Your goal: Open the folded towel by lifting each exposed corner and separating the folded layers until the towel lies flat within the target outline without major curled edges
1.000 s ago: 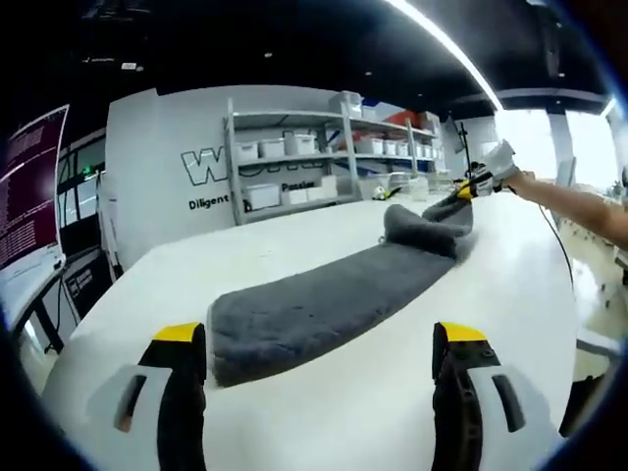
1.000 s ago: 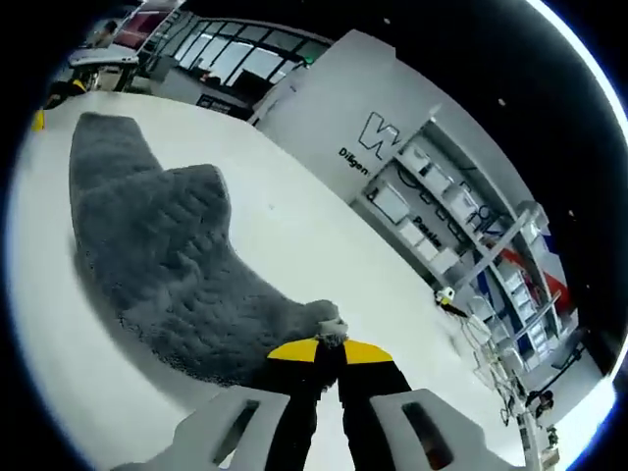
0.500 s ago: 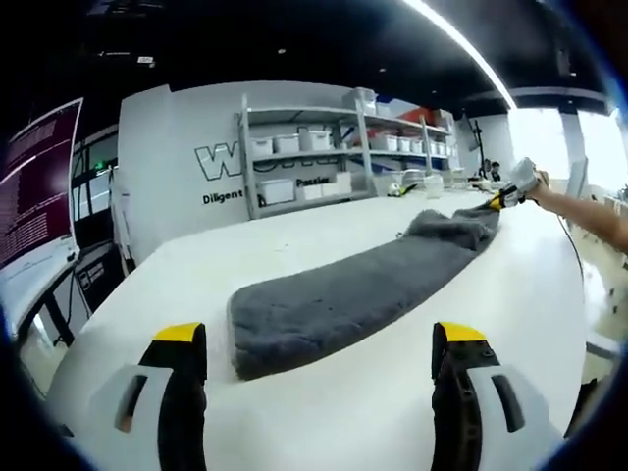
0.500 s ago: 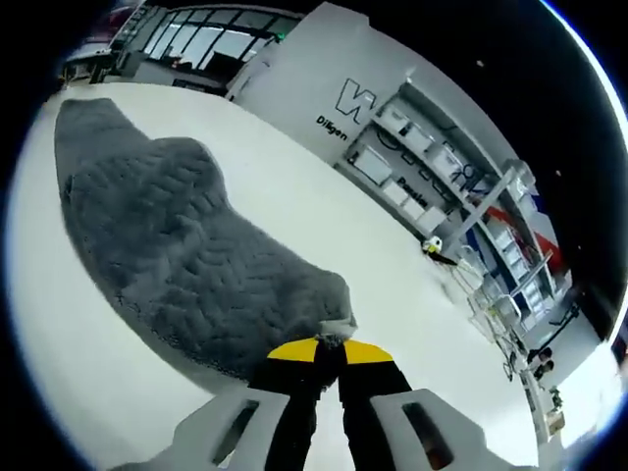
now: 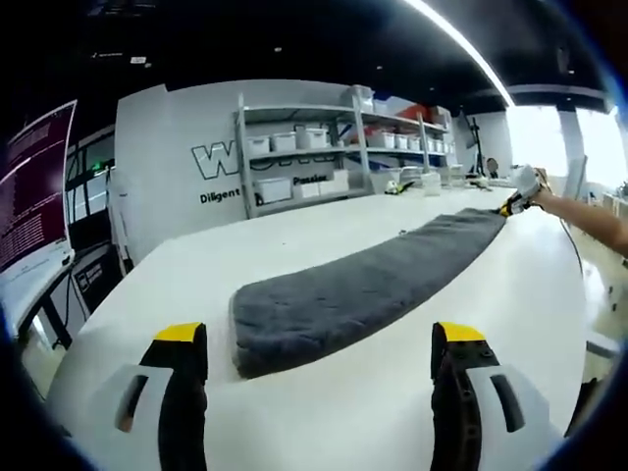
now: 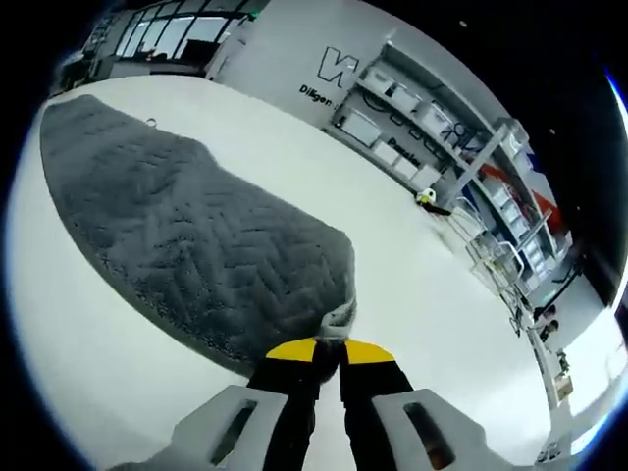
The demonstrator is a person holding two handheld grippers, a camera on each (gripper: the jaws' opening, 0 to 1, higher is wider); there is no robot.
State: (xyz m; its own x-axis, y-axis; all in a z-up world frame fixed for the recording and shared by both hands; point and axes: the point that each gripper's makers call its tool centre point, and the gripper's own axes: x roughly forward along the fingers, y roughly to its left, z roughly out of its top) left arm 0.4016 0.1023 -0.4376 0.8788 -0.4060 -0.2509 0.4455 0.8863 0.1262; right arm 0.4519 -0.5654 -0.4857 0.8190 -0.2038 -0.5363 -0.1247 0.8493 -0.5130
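White surface (image 5: pixel 324 383) carries grey towel (image 5: pixel 353 292), stretched long and flat. Right gripper (image 6: pixel 329 350) low at towel's far corner, jaws pressed together pinching it; forearm extended. Left gripper (image 5: pixel 319 343) spread wide, off towel's near end. Wall lettering beyond towel: "Diligent" (image 5: pixel 221 196), partly readable.

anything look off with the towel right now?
Not much. The grey towel lies stretched out long on the white table; only the corner pinched in the right gripper is puckered up. The left gripper hangs open, short of it.
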